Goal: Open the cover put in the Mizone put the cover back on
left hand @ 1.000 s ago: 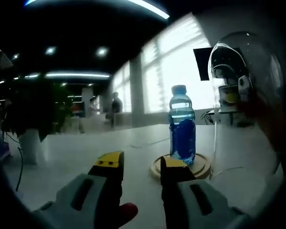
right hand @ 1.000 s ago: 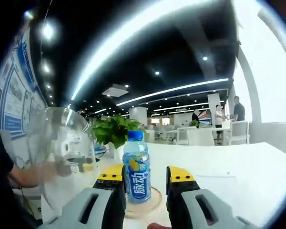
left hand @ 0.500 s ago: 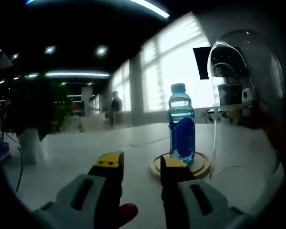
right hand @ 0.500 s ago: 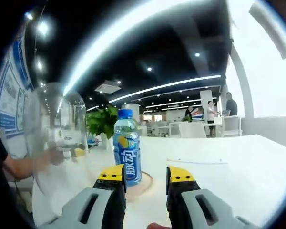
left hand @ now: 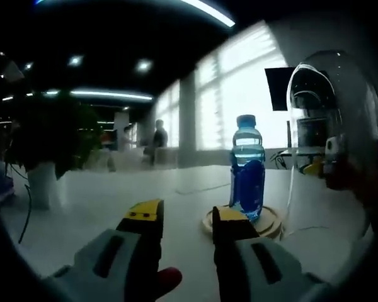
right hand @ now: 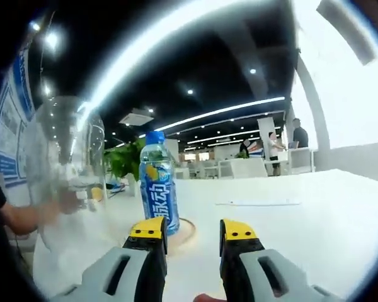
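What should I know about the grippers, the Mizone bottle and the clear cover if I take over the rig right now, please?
Left gripper: open, holding nothing, aimed at the bottle.
Right gripper: open, holding nothing.
Mizone bottle: stands upright, capped, on the round wooden base on the white table.
Clear dome cover: off the base, beside the bottle; what holds it I cannot tell.
Done: cover off, bottle on the base.
Left: put the cover back over the bottle onto the base.

Mizone bottle (left hand: 247, 168) upright on round wooden base (left hand: 272, 221), clear dome cover (left hand: 331, 135) just beside it
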{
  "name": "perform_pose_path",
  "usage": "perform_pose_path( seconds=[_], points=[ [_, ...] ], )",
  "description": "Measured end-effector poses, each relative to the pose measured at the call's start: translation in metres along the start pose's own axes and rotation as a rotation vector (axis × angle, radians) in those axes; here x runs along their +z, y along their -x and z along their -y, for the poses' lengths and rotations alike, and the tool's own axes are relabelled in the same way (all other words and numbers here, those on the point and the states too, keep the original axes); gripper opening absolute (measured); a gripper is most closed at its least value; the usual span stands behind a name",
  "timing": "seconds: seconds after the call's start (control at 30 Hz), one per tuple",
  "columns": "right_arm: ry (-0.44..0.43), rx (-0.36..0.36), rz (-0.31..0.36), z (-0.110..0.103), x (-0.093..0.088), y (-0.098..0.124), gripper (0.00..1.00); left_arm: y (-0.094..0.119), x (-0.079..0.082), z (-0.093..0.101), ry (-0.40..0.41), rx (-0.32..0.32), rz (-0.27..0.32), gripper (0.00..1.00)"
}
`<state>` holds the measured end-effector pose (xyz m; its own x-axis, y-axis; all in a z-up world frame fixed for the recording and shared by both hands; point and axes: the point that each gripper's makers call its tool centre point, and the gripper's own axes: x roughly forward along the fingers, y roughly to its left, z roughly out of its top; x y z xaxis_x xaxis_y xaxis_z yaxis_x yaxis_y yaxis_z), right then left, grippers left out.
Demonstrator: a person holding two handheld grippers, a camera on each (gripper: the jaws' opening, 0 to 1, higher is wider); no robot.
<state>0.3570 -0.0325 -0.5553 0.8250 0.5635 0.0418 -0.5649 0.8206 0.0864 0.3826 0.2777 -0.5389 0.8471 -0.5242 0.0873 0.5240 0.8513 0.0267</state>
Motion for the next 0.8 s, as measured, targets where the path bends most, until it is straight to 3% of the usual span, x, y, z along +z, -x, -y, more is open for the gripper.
perform_pose_path(
  seconds=[0.2,0.5,0.8],
  points=[
    [-0.017,0.004,0.008,-0.001,0.0,0.003,0.26,-0.001,-0.006,0.008,-0.037,-0.017,-0.027,0.24],
    [-0.01,0.023,-0.006,-0.007,-0.004,0.002,0.26,0.001,-0.002,0.011,0.004,-0.02,-0.017,0.24],
    [-0.035,0.033,-0.001,-0.008,-0.006,0.005,0.26,0.002,-0.003,0.015,-0.008,-0.026,-0.021,0.25]
  ],
)
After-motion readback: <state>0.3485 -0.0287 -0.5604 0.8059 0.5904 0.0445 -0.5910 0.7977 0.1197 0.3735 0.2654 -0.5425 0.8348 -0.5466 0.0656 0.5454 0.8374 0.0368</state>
